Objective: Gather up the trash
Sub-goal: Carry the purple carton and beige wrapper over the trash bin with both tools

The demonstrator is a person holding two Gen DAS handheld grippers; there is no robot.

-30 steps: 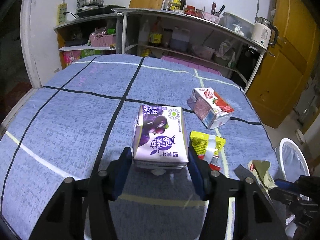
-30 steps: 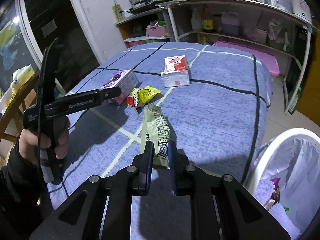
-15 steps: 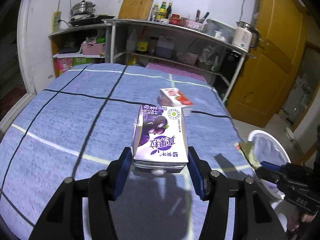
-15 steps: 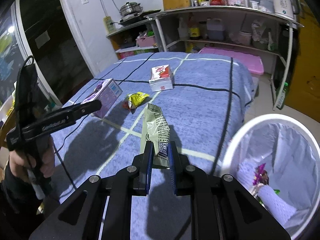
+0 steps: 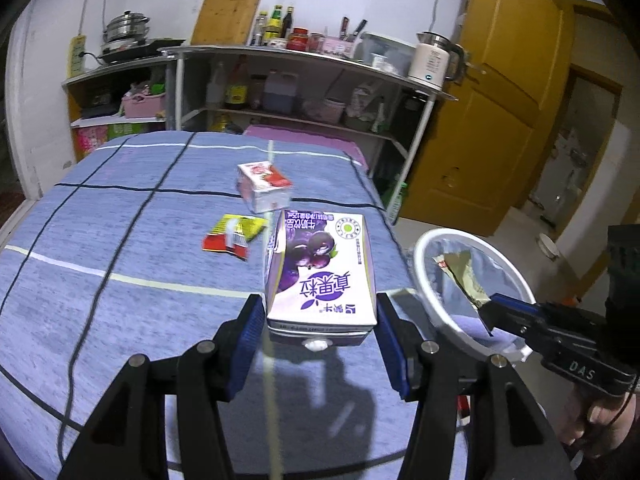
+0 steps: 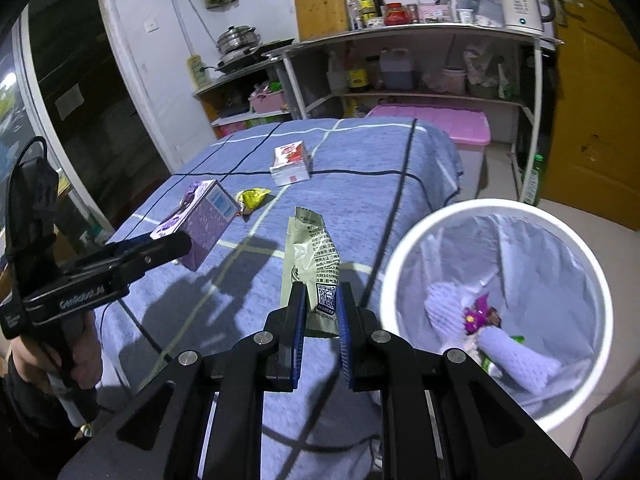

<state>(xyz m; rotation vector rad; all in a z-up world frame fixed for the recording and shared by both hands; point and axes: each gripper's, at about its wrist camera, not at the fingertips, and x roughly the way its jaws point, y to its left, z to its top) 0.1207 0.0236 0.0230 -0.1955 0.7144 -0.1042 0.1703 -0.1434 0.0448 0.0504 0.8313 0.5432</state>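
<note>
Left gripper (image 5: 320,320) clamps a purple carton (image 5: 320,272) between its blue pads, holding it lifted off the blue cloth of the counter (image 5: 120,240), over the counter's right edge. In the right wrist view this carton (image 6: 200,220) hangs at the left, tilted, in the black tool held by the person's left hand (image 6: 76,364).

Right gripper (image 6: 322,320) is clenched on a green wrapper (image 6: 310,260), pinching its near end so the rest sticks up and away from the pads. Seen from the left wrist camera, that wrapper (image 5: 460,276) pokes out over the mouth of the bin (image 5: 424,288), with the right hand (image 5: 604,420) at the lower right.

The bin (image 6: 400,256) is white, lined with a pale bag, and stands on the floor just right of the counter; it already holds a pale lilac lump and some purple scraps (image 6: 480,316).

Lying on the cloth further off are a yellow and red packet (image 5: 234,234), left of the held carton, and beyond it a red and white carton (image 5: 264,184). Shelves (image 5: 280,92) with bottles and a kettle (image 5: 434,60) fill the far wall.
</note>
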